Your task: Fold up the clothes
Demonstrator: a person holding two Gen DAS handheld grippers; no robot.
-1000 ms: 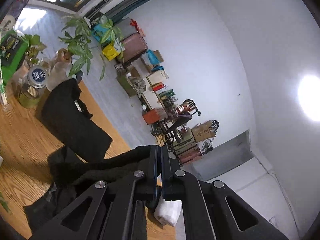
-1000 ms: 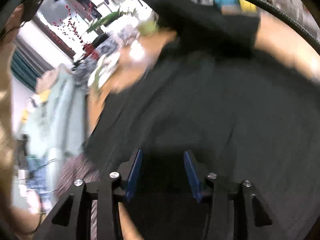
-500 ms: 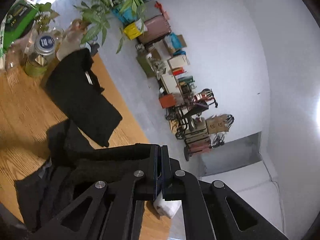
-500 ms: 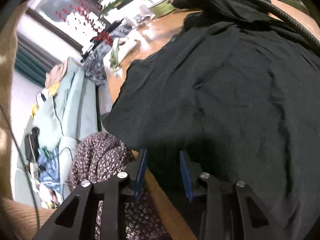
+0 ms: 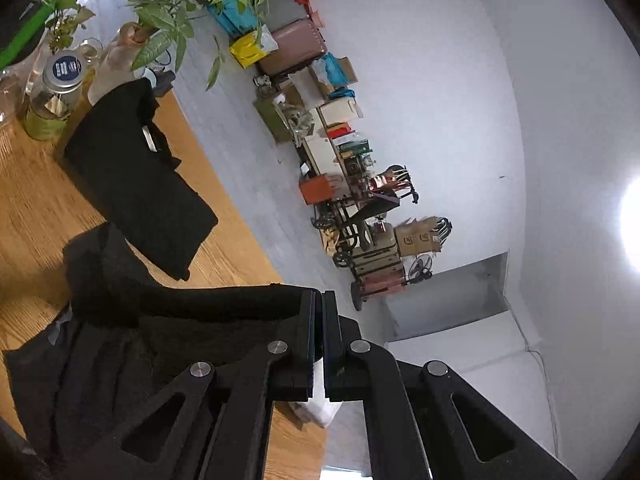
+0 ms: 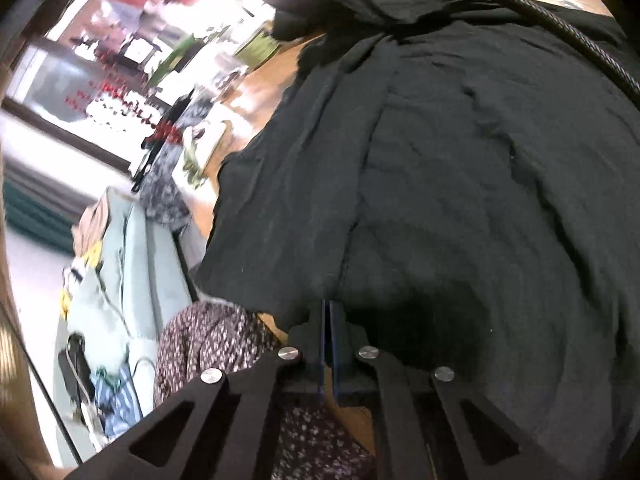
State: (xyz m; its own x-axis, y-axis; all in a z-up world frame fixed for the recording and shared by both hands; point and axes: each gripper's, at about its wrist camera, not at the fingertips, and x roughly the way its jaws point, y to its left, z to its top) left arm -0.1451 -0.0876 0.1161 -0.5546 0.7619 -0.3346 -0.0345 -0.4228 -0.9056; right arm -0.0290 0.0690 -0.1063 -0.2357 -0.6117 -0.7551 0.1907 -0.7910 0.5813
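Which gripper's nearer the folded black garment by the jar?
Left. The left gripper, shut on the black garment, faces the folded black garment just beyond. The right gripper pinches the same spread garment's near edge; the folded one isn't identifiable there.

White wall point(image 5: 420, 80) and grey floor point(image 5: 240, 152); boxes point(image 5: 340, 112), a suitcase point(image 5: 292, 46) and carts point(image 5: 368, 248) line the wall. Potted plants point(image 5: 168, 24) stand at the wooden bench point(image 5: 32, 200). A bright window point(image 6: 120, 80) shows blurred; pale sofa point(image 6: 132, 260) below

Folded garment point(image 5: 136, 184) on table point(image 5: 32, 216), jar point(image 5: 52, 96) behind, plant point(image 5: 160, 28) beyond
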